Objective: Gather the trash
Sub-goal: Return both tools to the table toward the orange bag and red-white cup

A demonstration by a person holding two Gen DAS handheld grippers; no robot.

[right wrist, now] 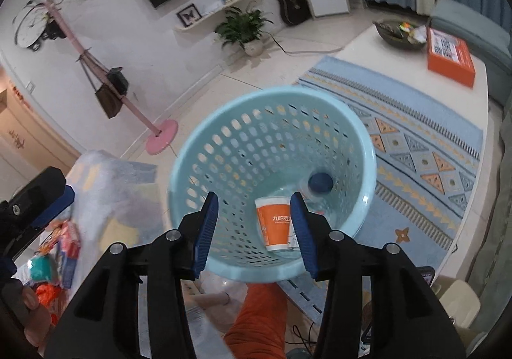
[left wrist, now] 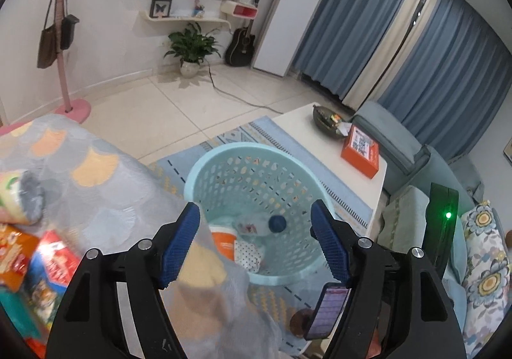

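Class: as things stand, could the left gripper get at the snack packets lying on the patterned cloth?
Probably yes. The left gripper is open and holds nothing, and the snack packets lie uncovered on the cloth just beside it, with nothing between them.

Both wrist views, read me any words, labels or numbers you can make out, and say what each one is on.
Nothing reads cleanly.
Orange paper cup in the pale blue perforated plastic basket: white print, too small to read.
Orange flat box on the white table: white label, blurred.
Tall white fridge: small logo, unreadable.
Colourful snack packets: blurred.
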